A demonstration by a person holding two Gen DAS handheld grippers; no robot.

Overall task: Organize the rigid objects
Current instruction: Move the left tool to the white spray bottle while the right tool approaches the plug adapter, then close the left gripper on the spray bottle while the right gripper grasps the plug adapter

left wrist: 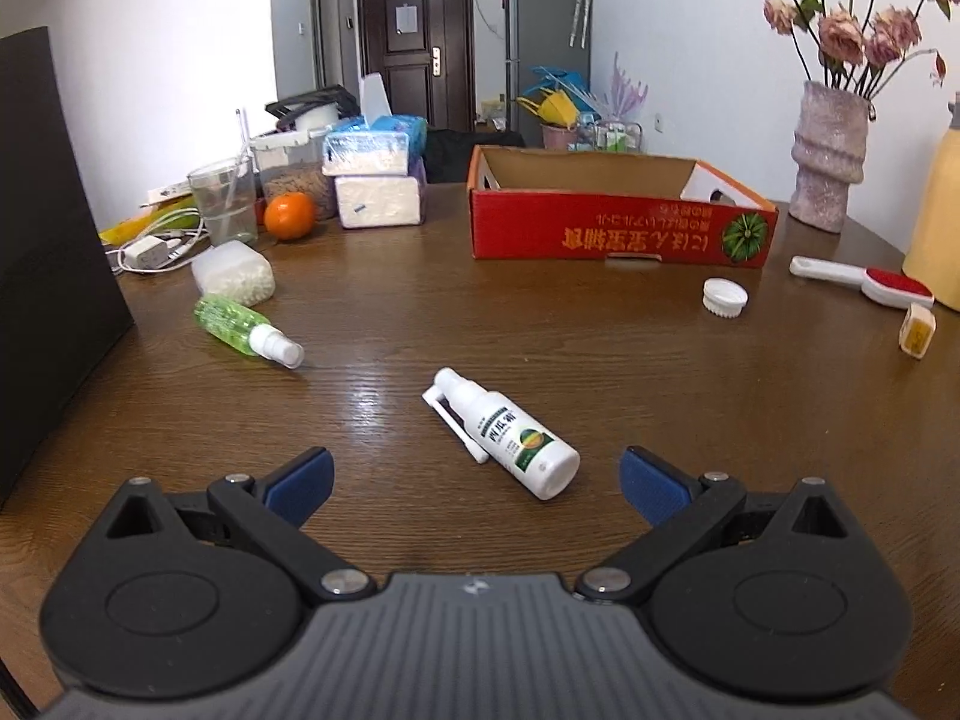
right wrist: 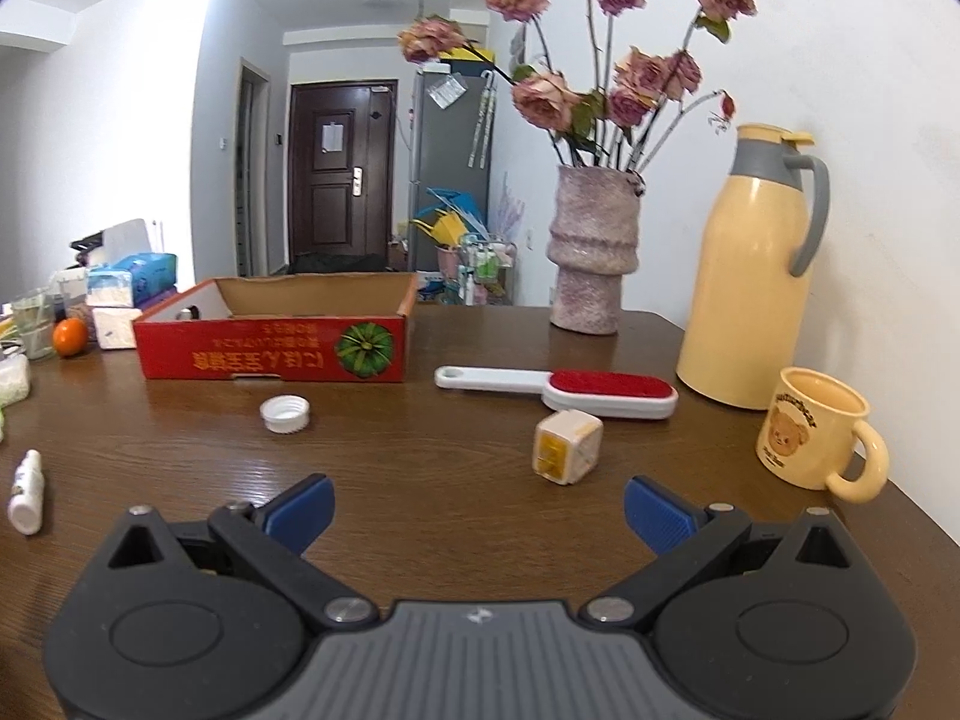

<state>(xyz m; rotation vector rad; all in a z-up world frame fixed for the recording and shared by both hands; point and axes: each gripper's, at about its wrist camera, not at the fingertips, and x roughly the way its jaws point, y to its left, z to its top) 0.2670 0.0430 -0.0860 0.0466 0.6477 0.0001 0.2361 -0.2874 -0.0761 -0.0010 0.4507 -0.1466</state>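
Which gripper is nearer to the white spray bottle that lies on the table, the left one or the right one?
Left. The white spray bottle lies just ahead of the open left gripper, almost between its fingers. The right gripper is further off, with the bottle far to its left.

The box (right wrist: pixel 270 354) is red with a green melon picture. At nine o'clock lies a green bottle (left wrist: pixel 231 318); the cup (right wrist: pixel 807 435) is yellow.

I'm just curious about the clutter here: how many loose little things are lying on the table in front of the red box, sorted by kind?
Spray bottles: 2, the white spray bottle and the green spray bottle
Bottle caps: 1, the white cap
Lint brushes: 1, the red lint brush
Small yellow-and-white boxes: 1, the small box
Total: 5
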